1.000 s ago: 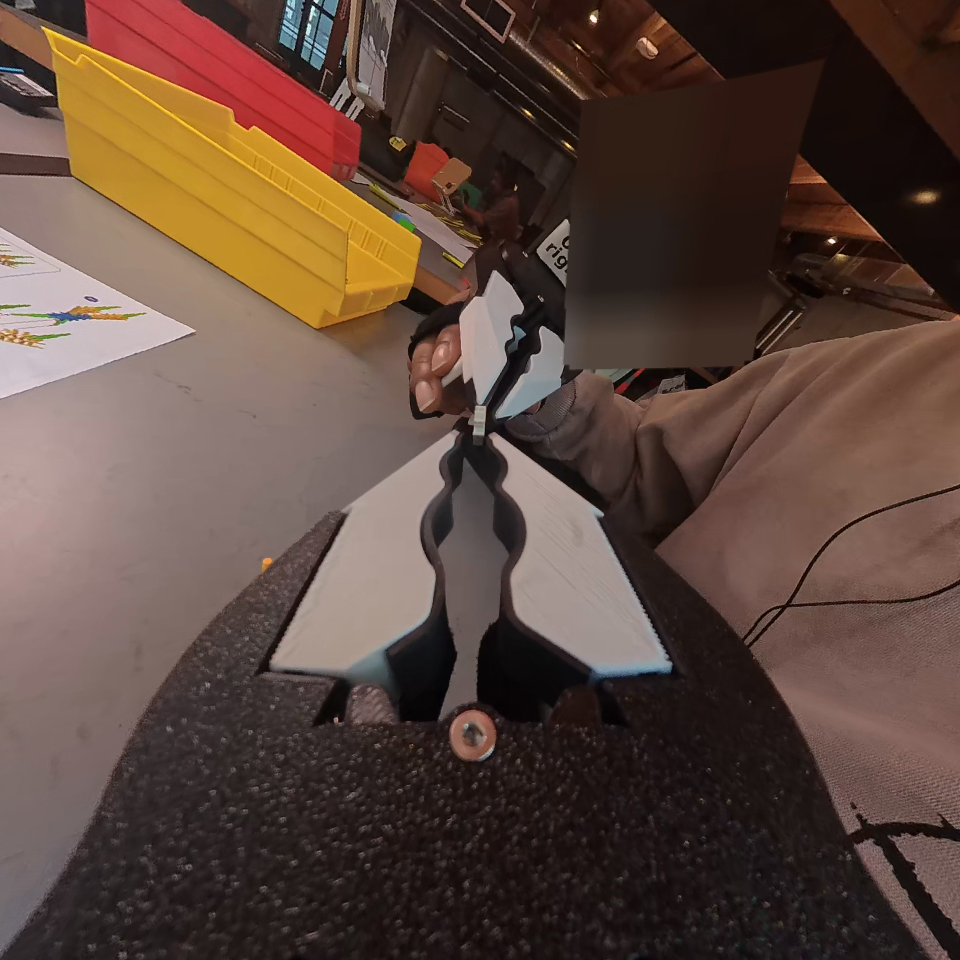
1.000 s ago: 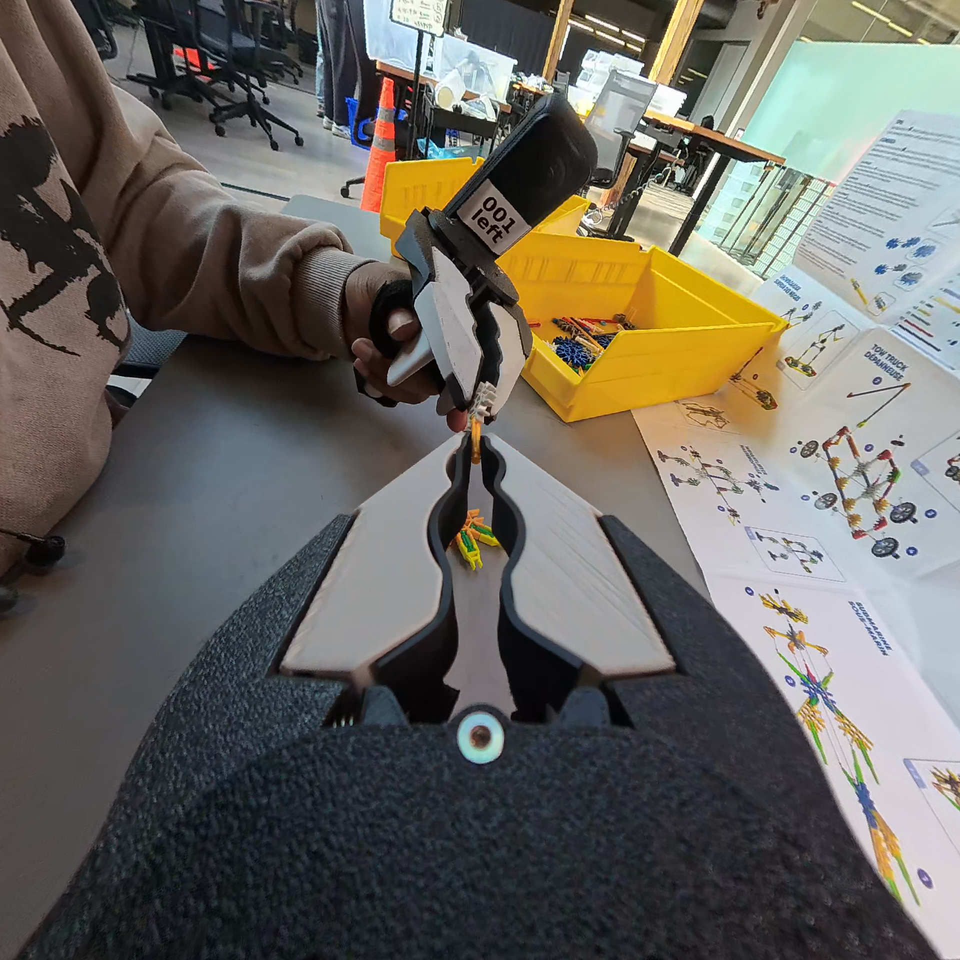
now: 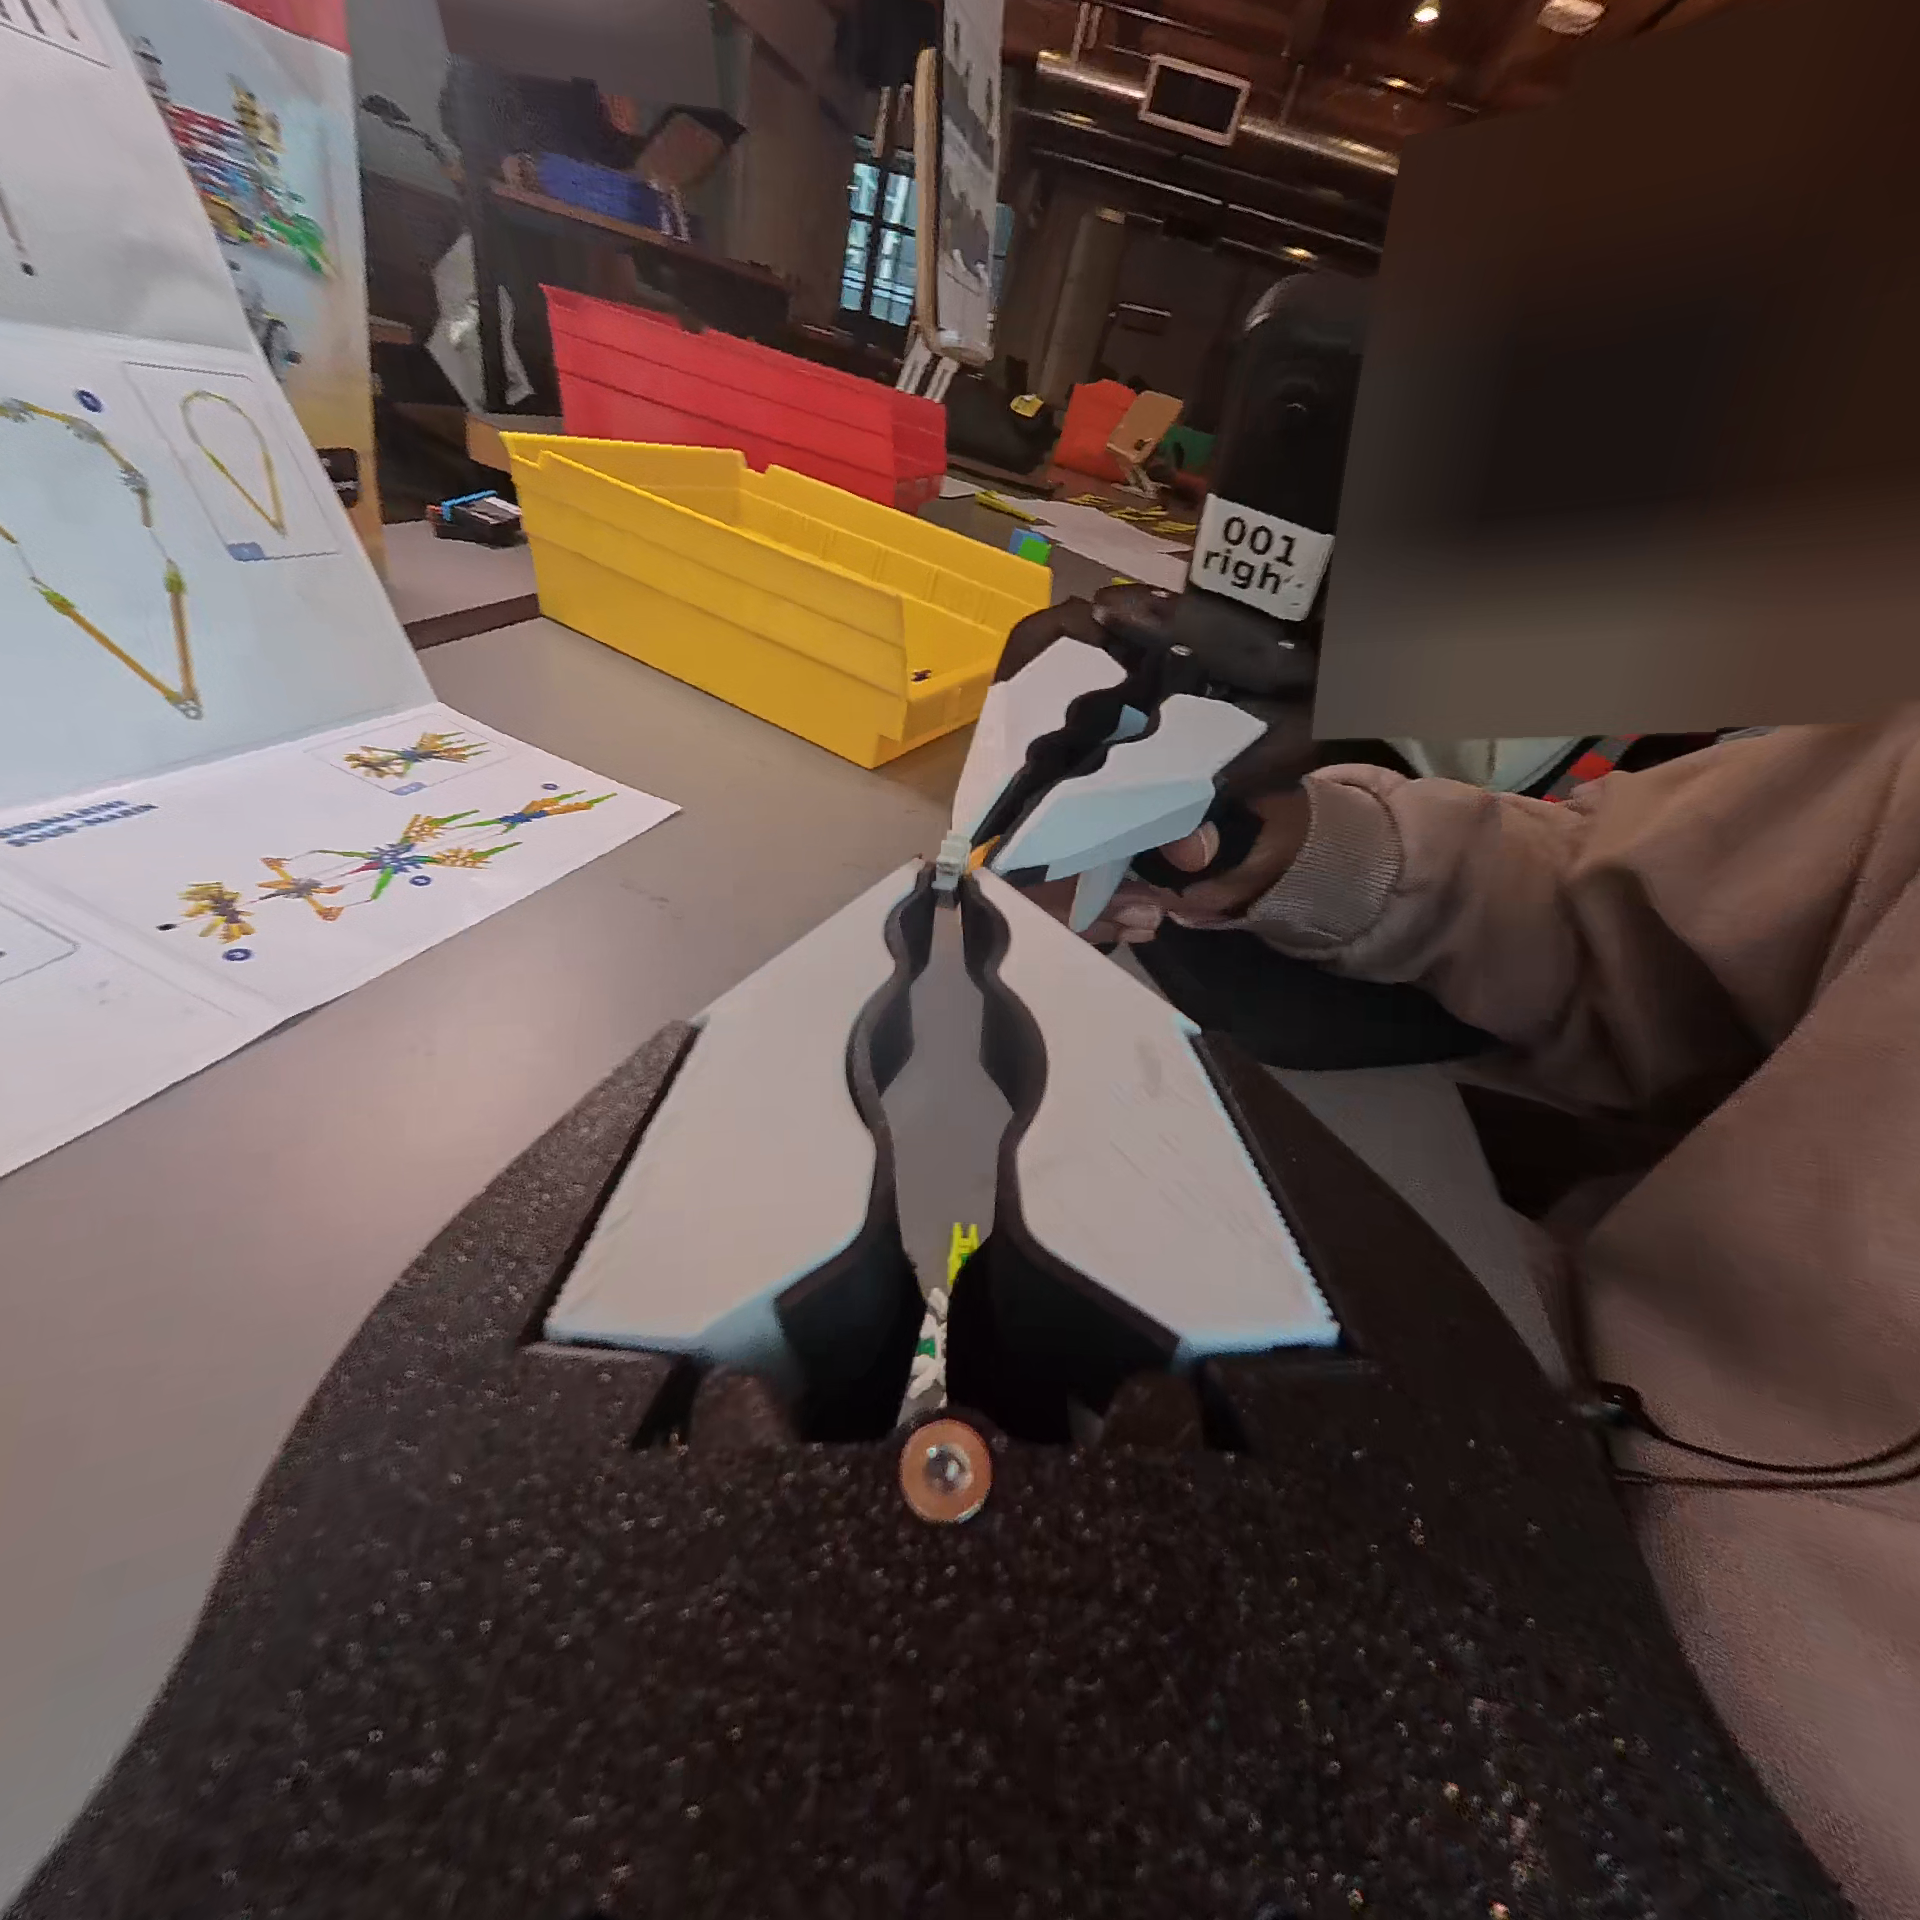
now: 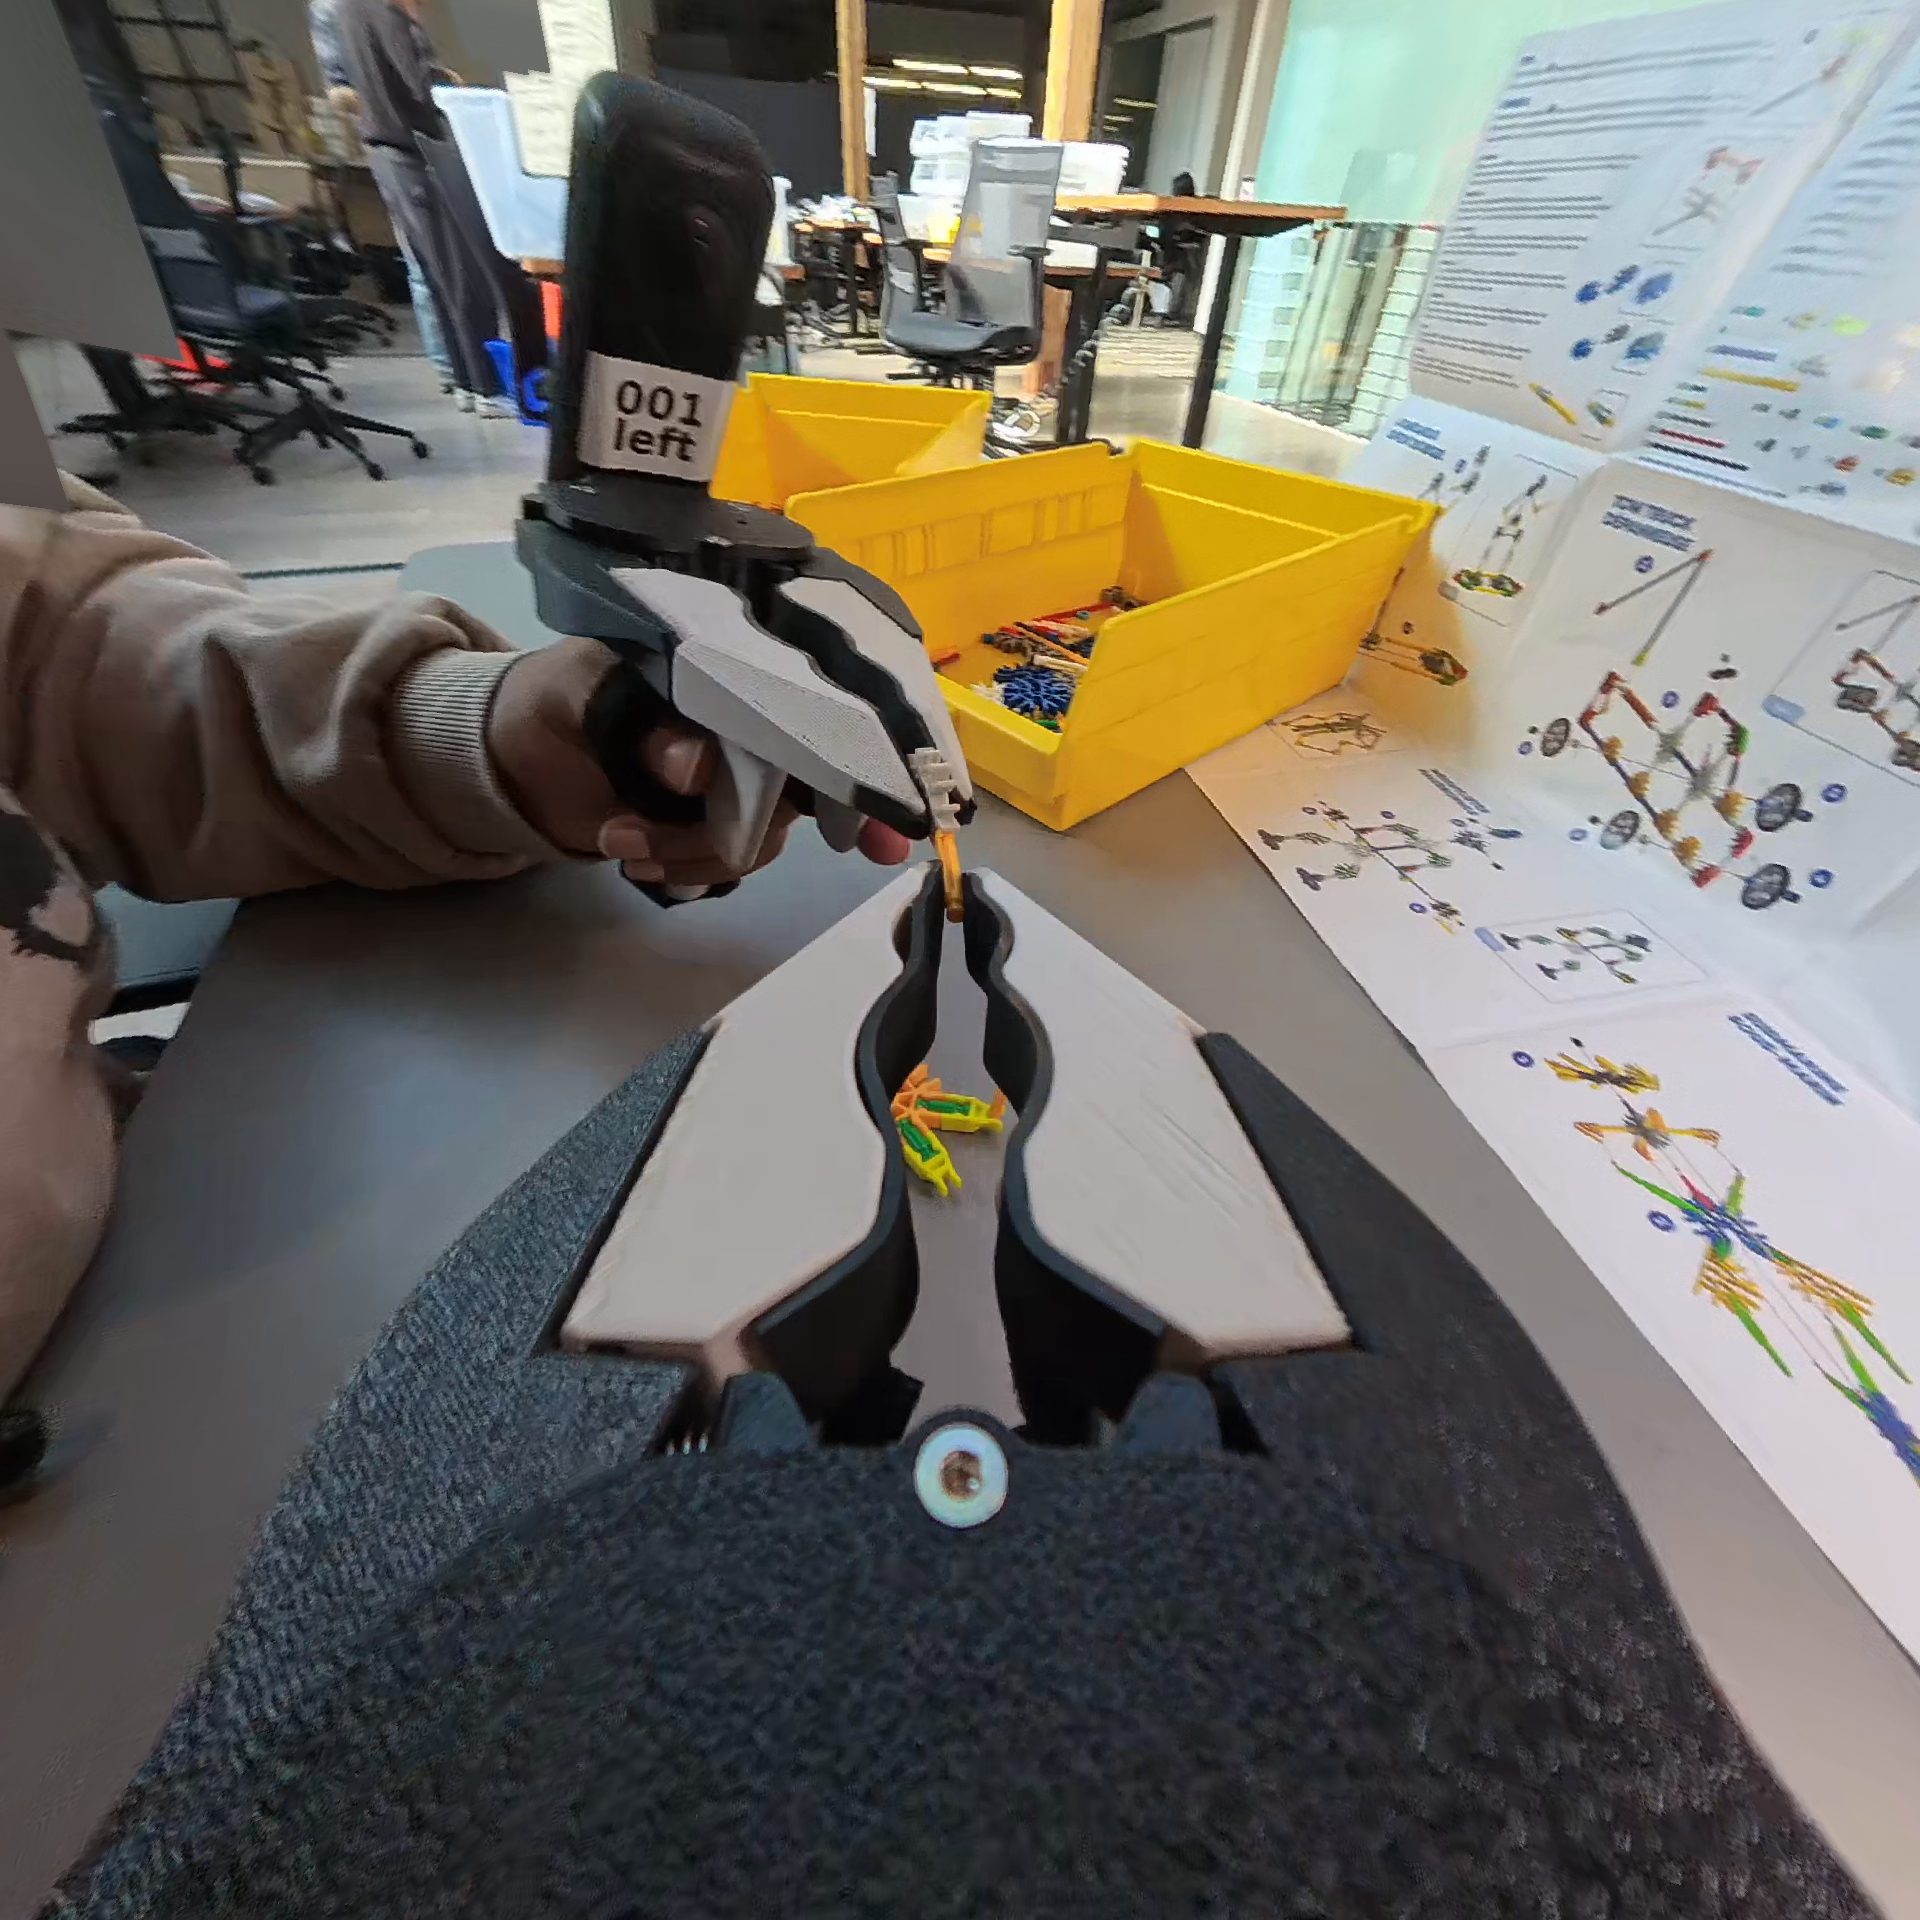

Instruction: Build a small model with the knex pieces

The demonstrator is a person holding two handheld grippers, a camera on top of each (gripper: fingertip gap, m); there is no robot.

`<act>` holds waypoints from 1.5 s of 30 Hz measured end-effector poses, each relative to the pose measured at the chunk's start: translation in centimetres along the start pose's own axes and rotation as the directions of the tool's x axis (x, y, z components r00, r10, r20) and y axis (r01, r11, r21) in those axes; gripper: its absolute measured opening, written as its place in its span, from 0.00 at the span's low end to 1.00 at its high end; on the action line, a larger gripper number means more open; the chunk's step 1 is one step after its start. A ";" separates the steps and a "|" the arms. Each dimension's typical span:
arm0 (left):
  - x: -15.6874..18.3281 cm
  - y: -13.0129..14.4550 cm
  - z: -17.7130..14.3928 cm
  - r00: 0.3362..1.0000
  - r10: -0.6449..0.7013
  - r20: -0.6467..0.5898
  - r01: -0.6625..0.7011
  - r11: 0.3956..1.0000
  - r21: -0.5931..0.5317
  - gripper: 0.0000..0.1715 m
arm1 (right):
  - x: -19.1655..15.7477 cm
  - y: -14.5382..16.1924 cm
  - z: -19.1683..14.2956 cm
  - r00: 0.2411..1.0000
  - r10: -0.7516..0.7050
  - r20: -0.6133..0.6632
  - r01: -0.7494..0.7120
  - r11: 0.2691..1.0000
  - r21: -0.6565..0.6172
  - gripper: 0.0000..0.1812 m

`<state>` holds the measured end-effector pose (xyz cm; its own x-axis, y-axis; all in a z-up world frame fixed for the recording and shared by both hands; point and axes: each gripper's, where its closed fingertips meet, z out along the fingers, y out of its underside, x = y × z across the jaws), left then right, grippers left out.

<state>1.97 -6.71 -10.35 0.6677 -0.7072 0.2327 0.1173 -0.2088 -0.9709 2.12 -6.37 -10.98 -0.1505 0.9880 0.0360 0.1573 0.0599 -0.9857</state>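
A small grey connector piece is pinched at the tips of the left hand-held gripper, meeting an orange rod clamped in the narrow tips of the right hand-held gripper, both held just above the grey table. Below them on the table lies a small cluster of orange, green and yellow pieces, with white instruction sheets to one side. Beyond stand a yellow bin holding mixed parts, a red bin, and an office room with chairs and desks.
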 end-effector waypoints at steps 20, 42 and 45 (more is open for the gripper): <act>-9.1 2.0 -3.3 0.932 -0.016 0.362 0.077 0.985 -0.154 0.02 | 1.6 2.6 1.6 0.943 -0.227 -0.243 0.169 0.957 -0.235 0.01; -5.1 2.3 -1.7 0.981 -0.119 0.152 0.138 0.983 -0.121 0.00 | 17.8 -0.5 -17.2 0.632 -0.237 -0.738 0.225 0.967 -0.118 0.17; -6.4 2.1 -2.8 0.976 -0.109 0.191 0.136 0.981 -0.135 0.01 | 14.1 0.5 -11.2 0.724 -0.388 -0.570 0.321 0.921 -0.220 0.17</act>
<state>-4.10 -4.48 -13.74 0.7788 -0.5381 0.3223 0.1072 -0.3922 -0.9136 11.01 9.21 -9.15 0.3859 0.7737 0.5025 0.3108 0.4038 -0.8604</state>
